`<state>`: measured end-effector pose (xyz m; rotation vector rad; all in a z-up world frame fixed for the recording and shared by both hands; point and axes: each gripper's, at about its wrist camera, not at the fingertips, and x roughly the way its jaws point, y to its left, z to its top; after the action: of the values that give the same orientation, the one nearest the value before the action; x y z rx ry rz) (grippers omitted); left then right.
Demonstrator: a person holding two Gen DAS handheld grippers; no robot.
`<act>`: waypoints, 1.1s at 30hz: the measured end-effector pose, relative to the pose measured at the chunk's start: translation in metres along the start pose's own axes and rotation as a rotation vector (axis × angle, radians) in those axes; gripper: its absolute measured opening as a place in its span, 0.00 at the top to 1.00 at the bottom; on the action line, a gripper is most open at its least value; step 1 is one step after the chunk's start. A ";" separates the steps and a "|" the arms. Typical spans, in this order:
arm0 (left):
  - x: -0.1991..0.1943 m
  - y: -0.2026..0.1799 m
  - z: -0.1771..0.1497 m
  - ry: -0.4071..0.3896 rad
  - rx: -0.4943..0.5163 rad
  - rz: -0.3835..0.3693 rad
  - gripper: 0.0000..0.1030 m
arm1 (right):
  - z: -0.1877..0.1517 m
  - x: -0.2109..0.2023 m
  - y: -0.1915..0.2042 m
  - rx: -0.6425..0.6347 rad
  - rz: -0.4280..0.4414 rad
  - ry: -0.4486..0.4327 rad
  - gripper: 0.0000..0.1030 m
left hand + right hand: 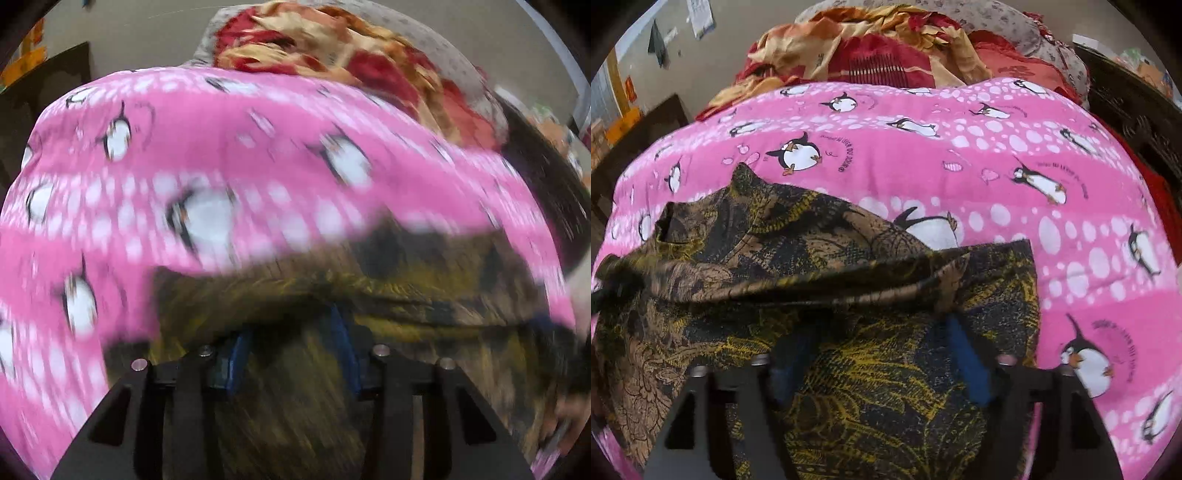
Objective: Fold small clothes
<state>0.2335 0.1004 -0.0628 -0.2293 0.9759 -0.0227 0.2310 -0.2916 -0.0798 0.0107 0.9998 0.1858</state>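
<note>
A small garment (pixel 820 280) in brown, black and yellow leaf print lies crumpled on a pink penguin-print sheet (pixel 960 155); a folded edge runs across its middle. It also fills the lower part of the blurred left wrist view (pixel 369 288). My right gripper (pixel 882 336) is over the garment, its blue pads (pixel 971 365) wide apart, with cloth between and under them. My left gripper (pixel 291 325) also hangs over the garment with its blue pads (pixel 345 350) apart.
A heap of red, orange and grey floral bedding (pixel 886 48) is piled behind the pink sheet. Dark wooden furniture (pixel 1137 110) stands at the right, and a dark board (pixel 55 85) at the left. The pink sheet (pixel 221 129) spreads around the garment.
</note>
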 end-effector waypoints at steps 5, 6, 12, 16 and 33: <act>-0.016 0.024 0.035 -0.096 -0.090 0.066 0.59 | -0.002 0.002 0.008 -0.047 -0.012 0.019 0.09; -0.024 0.019 0.031 -0.115 -0.077 0.052 0.57 | -0.001 0.003 0.008 -0.048 -0.008 0.028 0.07; -0.028 -0.028 -0.014 -0.128 0.056 -0.002 0.52 | 0.026 0.014 0.013 -0.062 -0.013 0.127 0.05; -0.014 -0.043 -0.021 -0.091 0.080 -0.016 0.52 | 0.067 0.023 -0.003 0.001 -0.044 0.081 0.05; -0.016 -0.086 -0.030 -0.042 0.155 -0.057 0.48 | 0.030 0.004 0.092 -0.103 -0.101 0.032 0.12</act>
<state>0.2076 0.0128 -0.0485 -0.1140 0.9212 -0.1446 0.2449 -0.1979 -0.0583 -0.1369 1.0192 0.1452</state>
